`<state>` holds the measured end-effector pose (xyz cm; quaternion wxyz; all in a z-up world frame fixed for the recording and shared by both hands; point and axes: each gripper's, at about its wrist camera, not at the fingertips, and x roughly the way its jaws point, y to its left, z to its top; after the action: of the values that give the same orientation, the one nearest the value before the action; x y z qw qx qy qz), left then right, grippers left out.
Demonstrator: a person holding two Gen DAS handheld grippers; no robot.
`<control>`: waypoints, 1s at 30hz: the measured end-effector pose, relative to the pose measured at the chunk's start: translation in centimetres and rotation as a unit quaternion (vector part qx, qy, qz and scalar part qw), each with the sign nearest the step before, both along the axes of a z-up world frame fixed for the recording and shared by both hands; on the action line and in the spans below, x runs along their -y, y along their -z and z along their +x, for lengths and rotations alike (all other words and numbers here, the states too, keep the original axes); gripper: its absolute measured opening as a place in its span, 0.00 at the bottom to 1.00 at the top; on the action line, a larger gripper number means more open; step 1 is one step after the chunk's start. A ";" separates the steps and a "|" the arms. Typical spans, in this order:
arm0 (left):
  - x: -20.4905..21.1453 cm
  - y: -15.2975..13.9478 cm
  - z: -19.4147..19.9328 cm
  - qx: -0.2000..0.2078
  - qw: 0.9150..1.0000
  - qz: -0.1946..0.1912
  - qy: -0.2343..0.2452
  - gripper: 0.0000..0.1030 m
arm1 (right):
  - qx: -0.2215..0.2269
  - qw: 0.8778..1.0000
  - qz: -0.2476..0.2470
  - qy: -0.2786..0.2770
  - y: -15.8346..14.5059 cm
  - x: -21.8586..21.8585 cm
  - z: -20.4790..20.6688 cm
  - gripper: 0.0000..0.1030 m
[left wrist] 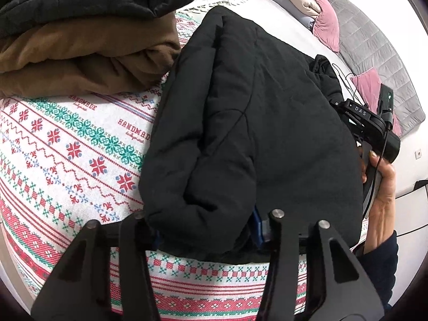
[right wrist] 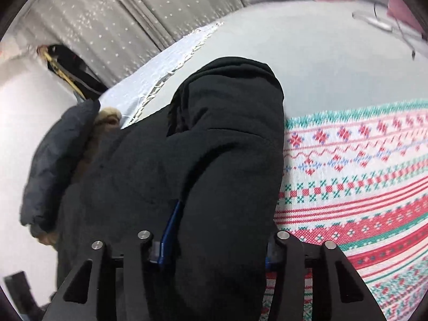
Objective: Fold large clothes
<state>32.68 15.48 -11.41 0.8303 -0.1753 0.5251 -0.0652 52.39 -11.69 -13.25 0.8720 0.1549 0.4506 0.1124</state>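
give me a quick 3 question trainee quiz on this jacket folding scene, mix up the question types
1. True or false: the black jacket lies on a plain white sheet with no pattern.
2. Multiple choice: what lies beside the black jacket in the left wrist view? A) a folded brown garment under a dark one B) a stack of books C) a laundry basket
3. Short answer: what sits between the fingers of the left gripper and of the right gripper?

Key
1. False: it lies on a patterned blanket in red, green and white.
2. A
3. Padded folds of the black jacket; both grippers are closed on it.
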 end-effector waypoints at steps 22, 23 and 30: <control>1.6 -2.9 -1.6 0.043 0.998 0.043 -0.014 0.34 | 0.062 0.992 -0.107 0.003 -3.7 -2.6 -4.9 0.36; 1.5 -3.1 -1.7 0.046 0.998 0.042 -0.014 0.33 | 0.066 0.992 -0.111 0.002 -4.0 -2.7 -5.1 0.36; 1.3 -3.8 -2.3 0.059 0.998 0.029 -0.012 0.31 | 0.088 0.988 -0.126 -0.003 -5.7 -2.5 -6.5 0.33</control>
<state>30.39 14.19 -7.58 0.8653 -0.1535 0.4744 -0.0506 45.90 -9.15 -7.50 0.9206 0.0319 0.3827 0.0705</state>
